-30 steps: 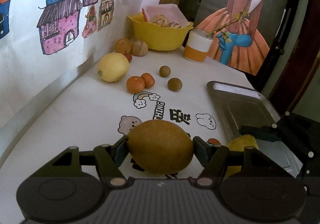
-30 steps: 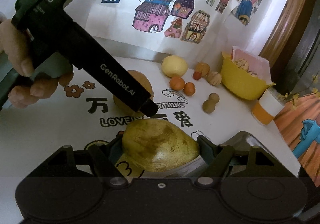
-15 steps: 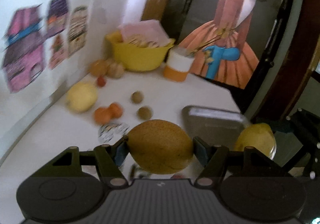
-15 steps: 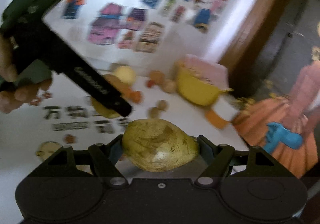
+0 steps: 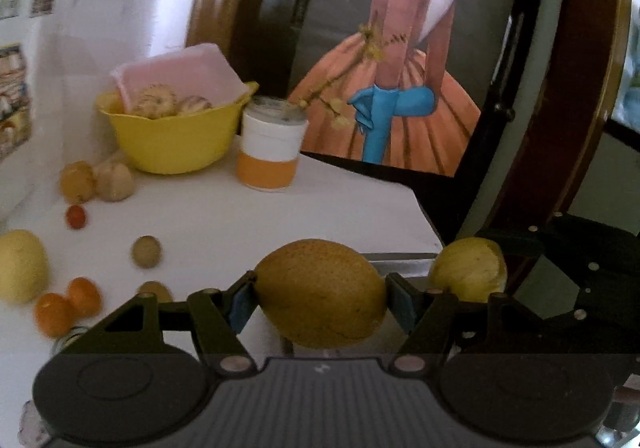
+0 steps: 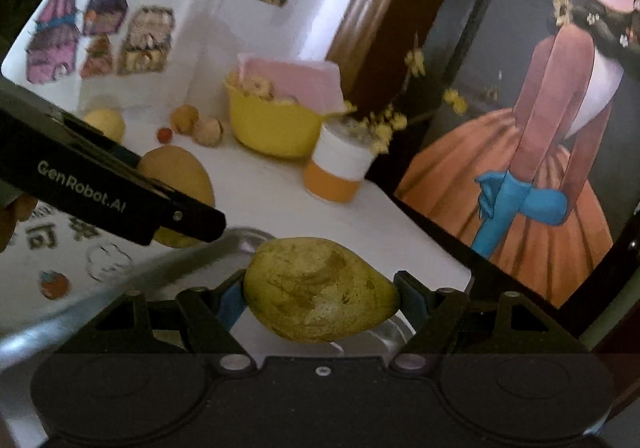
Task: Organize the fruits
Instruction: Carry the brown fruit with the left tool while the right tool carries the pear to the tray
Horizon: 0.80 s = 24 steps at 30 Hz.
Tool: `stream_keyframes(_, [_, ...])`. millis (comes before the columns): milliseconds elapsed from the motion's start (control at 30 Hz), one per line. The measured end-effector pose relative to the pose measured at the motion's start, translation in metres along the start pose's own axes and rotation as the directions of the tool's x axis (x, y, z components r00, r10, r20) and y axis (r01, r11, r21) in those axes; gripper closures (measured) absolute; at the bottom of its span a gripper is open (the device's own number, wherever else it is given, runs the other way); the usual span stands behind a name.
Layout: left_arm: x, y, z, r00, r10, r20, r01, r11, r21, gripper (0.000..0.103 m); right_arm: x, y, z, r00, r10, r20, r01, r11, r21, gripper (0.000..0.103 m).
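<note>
Brown, speckled fruit (image 5: pixel 320 294) sits clamped between the jaws of the left gripper (image 5: pixel 320 298), as it did a second ago, but the view has swung rightward: the printed tablecloth letters have slid away and the painting (image 5: pixel 400 88) now fills the middle. Beside it the right gripper (image 6: pixel 322 298) holds a greenish mango (image 6: pixel 320 290) in its jaws, now over the metal tray (image 6: pixel 120 288) rather than the cloth. On the white table (image 5: pixel 320 208), left to right, lie a lemon (image 5: pixel 20 266), two small oranges (image 5: pixel 66 306), a yellow bowl (image 5: pixel 172 140) and an orange-banded cup (image 5: pixel 270 150). House drawings (image 6: pixel 100 32) cover the wall.
</note>
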State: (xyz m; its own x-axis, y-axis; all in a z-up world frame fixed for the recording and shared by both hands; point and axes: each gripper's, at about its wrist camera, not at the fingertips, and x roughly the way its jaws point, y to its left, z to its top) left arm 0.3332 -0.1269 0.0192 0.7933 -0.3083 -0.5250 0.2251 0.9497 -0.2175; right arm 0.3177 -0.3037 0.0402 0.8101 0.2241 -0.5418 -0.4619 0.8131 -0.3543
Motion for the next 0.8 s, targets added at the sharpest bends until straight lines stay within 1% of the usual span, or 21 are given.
stream_keyframes(100, [0.016,-0.002,-0.003,1.000,-0.009,-0.027,0.008,1.000,-0.011,0.031,0.016,-0.004,-0.007,1.000,0.010,-0.021,-0.010,1.000,0.016,0.025])
stream_keyframes(200, [0.027,-0.003,-0.006,0.999,-0.005,-0.051,0.006,1.000,0.004,0.031,0.026,-0.009,-0.014,0.999,0.028,-0.044,-0.026,0.999,0.044,0.025])
stream_keyframes(267, [0.033,-0.004,-0.008,0.998,-0.003,-0.067,0.004,1.000,0.013,0.031,0.031,-0.013,-0.018,0.998,0.039,-0.053,-0.036,0.997,0.061,0.025])
stream_keyframes(467, [0.043,-0.002,-0.011,0.995,0.007,-0.097,-0.007,1.000,0.000,0.031,0.036,-0.017,-0.023,0.995,0.066,-0.071,-0.059,0.993,0.100,0.025])
stream_keyframes(567, [0.044,-0.005,-0.011,0.995,0.016,-0.097,-0.014,1.000,0.018,0.031,0.038,-0.017,-0.023,0.994,0.070,-0.080,-0.062,0.994,0.091,0.025])
stream_keyframes(700, [0.043,-0.005,-0.010,0.995,0.018,-0.099,-0.016,1.000,0.015,0.032,0.040,-0.016,-0.023,0.993,0.074,-0.097,-0.065,0.994,0.087,0.024])
stream_keyframes(733, [0.041,-0.005,-0.009,0.996,0.016,-0.089,-0.015,1.000,0.010,0.031,0.040,-0.017,-0.023,0.992,0.076,-0.101,-0.066,0.993,0.094,0.024])
stream_keyframes(800, [0.037,-0.005,-0.006,0.997,0.014,-0.079,-0.014,1.000,0.005,0.026,0.040,-0.018,-0.023,0.991,0.077,-0.106,-0.066,0.992,0.104,0.024])
